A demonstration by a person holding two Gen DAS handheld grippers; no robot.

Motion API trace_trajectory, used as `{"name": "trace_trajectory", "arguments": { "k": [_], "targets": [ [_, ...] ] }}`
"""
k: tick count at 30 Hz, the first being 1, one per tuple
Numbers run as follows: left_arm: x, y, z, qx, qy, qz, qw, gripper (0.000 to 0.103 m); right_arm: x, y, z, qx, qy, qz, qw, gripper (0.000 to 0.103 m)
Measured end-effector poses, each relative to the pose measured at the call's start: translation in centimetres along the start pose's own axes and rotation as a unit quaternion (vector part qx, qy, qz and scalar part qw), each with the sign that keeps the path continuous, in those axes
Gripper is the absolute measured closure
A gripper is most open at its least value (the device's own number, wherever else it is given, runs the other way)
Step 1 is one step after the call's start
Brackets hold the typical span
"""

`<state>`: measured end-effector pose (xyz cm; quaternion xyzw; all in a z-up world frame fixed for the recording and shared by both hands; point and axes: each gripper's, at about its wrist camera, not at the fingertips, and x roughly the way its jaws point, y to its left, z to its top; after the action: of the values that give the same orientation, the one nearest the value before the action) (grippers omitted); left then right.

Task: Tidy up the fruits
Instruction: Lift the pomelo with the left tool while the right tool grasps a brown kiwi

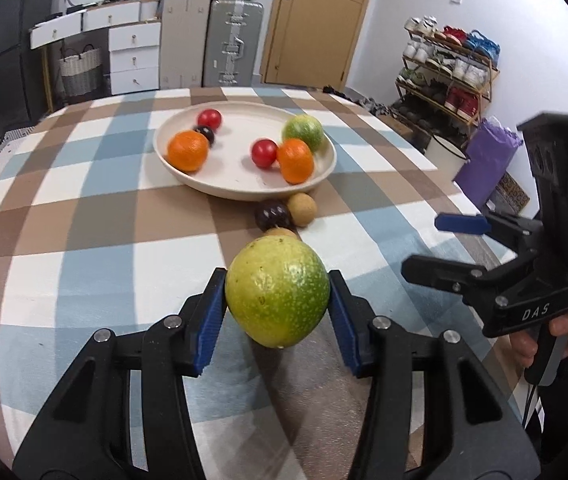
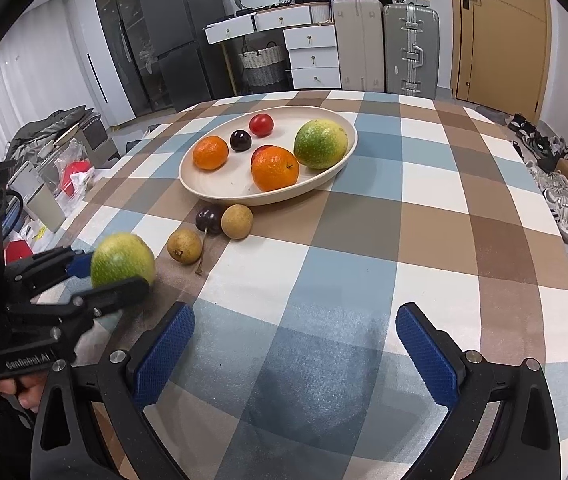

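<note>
My left gripper (image 1: 278, 304) is shut on a green-yellow fruit (image 1: 277, 291), held above the checked tablecloth; it also shows in the right wrist view (image 2: 122, 260). A cream plate (image 1: 244, 188) further back holds two oranges (image 1: 188, 151), two red fruits (image 1: 264, 153), a dark plum (image 1: 205, 133) and another green fruit (image 1: 303, 132). In front of the plate lie a dark plum (image 2: 208, 219) and two brown fruits (image 2: 237, 221), (image 2: 184, 245). My right gripper (image 2: 295, 344) is open and empty over the cloth near the table's front; it shows at the right of the left wrist view (image 1: 435, 246).
The table's right edge drops to a shoe rack (image 1: 449, 68) and a purple bag (image 1: 487, 156). Behind the table stand suitcases (image 2: 409, 48), white drawers (image 2: 311, 56) and a door (image 2: 499, 32). Clutter lies on the floor at left (image 2: 56, 168).
</note>
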<state>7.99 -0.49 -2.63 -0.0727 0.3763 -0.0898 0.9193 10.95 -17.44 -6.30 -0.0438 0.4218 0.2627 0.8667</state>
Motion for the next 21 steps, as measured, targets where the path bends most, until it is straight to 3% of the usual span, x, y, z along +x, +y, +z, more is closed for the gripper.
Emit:
{"name": "trace_trajectory", "arguments": {
  "k": [7,19,21],
  "targets": [
    [-1.6,2.9,0.4,-0.022,-0.025,0.033,0.9989,0.057,1.2,1.2,0.2,-0.001,0.013,0.001,1.0,0.001],
    [-2.4,5.6,0.4,-0.056,-0.05,0.042,0.9963,0.057,4.0,6.5,2.0,-0.053,0.021,0.007,0.998,0.02],
    [-2.6,5.8,0.4,-0.06,-0.057,0.041,0.9957,0.057,4.5,7.1,2.2,-0.06,0.023,0.007,0.998,0.031]
  ]
}}
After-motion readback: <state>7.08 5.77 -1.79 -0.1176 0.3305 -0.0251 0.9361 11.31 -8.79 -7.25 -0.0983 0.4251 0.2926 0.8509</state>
